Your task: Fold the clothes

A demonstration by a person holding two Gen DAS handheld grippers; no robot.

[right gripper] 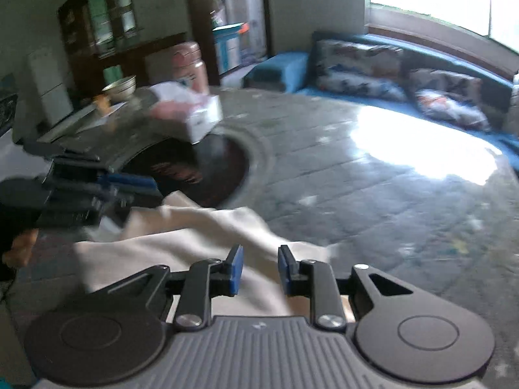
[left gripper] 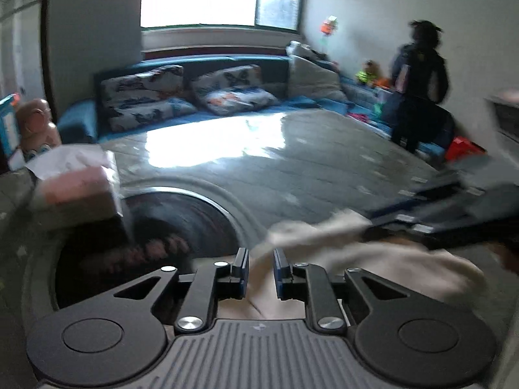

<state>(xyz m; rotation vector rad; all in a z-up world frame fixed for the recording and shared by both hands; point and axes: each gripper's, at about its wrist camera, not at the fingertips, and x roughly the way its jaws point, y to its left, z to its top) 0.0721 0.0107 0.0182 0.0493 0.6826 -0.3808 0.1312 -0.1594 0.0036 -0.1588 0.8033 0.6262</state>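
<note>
step: fold laid | L claw [left gripper: 261, 267] & R claw [right gripper: 259, 270]: slightly parted, gripping nothing, over cream cloth garment [right gripper: 201, 236], lower centre | next: regrasp far edge

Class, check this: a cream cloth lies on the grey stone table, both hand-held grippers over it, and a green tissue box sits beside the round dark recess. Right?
Not quite. The tissue box is pink and white, as the right wrist view shows. The cream cloth, grey stone table, round dark recess and both hand-held grippers stand as stated.
</note>
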